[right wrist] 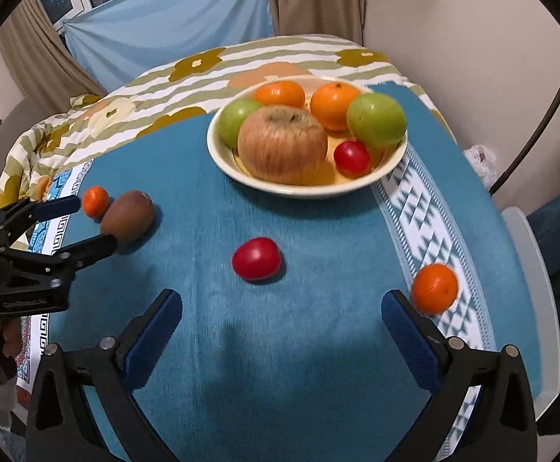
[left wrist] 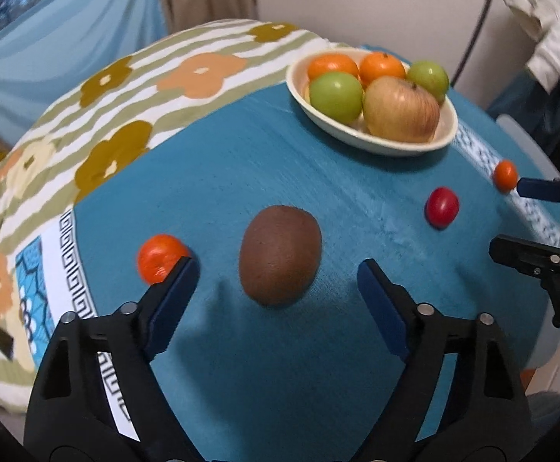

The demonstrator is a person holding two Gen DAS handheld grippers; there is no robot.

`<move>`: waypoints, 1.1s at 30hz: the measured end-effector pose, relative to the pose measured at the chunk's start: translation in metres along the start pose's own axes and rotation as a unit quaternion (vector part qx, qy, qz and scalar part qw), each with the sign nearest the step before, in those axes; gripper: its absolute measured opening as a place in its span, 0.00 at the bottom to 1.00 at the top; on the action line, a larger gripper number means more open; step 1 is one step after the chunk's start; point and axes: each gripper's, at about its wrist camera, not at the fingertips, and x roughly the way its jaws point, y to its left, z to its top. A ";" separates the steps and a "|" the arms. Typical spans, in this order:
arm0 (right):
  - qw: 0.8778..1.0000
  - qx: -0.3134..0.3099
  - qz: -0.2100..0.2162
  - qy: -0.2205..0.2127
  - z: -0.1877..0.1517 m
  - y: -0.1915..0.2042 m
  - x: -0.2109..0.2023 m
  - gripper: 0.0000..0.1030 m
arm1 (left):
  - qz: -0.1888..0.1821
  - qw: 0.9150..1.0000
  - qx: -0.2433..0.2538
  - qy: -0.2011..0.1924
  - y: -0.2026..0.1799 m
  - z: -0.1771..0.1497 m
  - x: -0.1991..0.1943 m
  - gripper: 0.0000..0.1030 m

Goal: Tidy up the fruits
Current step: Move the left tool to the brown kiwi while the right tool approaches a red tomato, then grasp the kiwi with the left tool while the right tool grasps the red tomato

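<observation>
The right tool (right wrist: 282, 310) is held open above the teal cloth (right wrist: 318, 346), a red tomato (right wrist: 257, 258) lying just beyond its fingers. A bowl (right wrist: 303, 188) of apples and oranges is seen farther back.

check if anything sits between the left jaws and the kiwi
Nothing visible does. The kiwi lies on bare blue cloth just ahead of the open left gripper. A small orange tomato sits outside the left-hand jaw, off the path.
</observation>
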 end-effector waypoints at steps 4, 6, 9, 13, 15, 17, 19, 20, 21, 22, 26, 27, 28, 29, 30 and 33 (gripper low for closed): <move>1.000 -0.001 -0.001 0.006 -0.004 0.003 0.008 1.00 | 0.006 1.000 0.029 0.005 -0.007 0.000 0.011 0.80; 1.000 -0.006 -0.001 0.008 -0.004 0.004 0.011 1.00 | 0.010 0.999 0.039 0.006 -0.011 0.001 0.016 0.79; 1.000 -0.013 -0.002 0.009 -0.003 0.007 0.014 1.00 | 0.008 0.999 0.046 0.008 -0.015 0.003 0.023 0.75; 1.000 -0.017 -0.004 0.008 -0.002 0.010 0.018 1.00 | 0.009 0.999 0.050 0.010 -0.015 0.006 0.028 0.68; 1.000 -0.017 -0.002 0.007 0.000 0.010 0.020 0.97 | 0.007 0.999 0.049 0.010 -0.015 0.007 0.029 0.67; 1.000 -0.018 -0.001 0.010 0.001 0.010 0.023 0.93 | 0.009 0.999 0.050 0.011 -0.014 0.007 0.031 0.64; 1.000 -0.018 0.000 0.012 0.001 0.010 0.025 0.92 | 0.013 0.999 0.050 0.013 -0.013 0.006 0.033 0.57; 1.000 -0.018 0.001 0.013 0.003 0.011 0.027 0.90 | 0.013 0.999 0.048 0.013 -0.012 0.007 0.033 0.55; 1.000 -0.019 0.003 0.014 0.004 0.011 0.028 0.89 | 0.012 0.999 0.046 0.013 -0.010 0.008 0.033 0.53; 1.000 -0.021 0.004 0.016 0.004 0.011 0.029 0.86 | 0.010 0.999 0.044 0.013 -0.009 0.008 0.033 0.53; 0.999 -0.025 0.008 0.019 0.007 0.015 0.033 0.82 | 0.014 0.999 0.047 0.011 -0.008 0.007 0.033 0.52; 0.999 -0.027 0.008 0.019 0.007 0.016 0.033 0.81 | 0.015 0.999 0.047 0.011 -0.008 0.007 0.032 0.52; 0.999 -0.030 0.008 0.018 0.008 0.017 0.034 0.79 | 0.015 0.999 0.045 0.011 -0.007 0.006 0.032 0.51; 0.999 -0.032 0.008 0.019 0.008 0.017 0.035 0.74 | 0.014 0.999 0.043 0.011 -0.007 0.006 0.032 0.51; 0.999 -0.034 0.008 0.020 0.009 0.017 0.037 0.73 | 0.013 0.999 0.039 0.012 -0.006 0.005 0.031 0.51; 0.999 -0.036 0.006 0.021 0.010 0.019 0.040 0.69 | 0.014 0.999 0.032 0.014 -0.004 0.004 0.030 0.51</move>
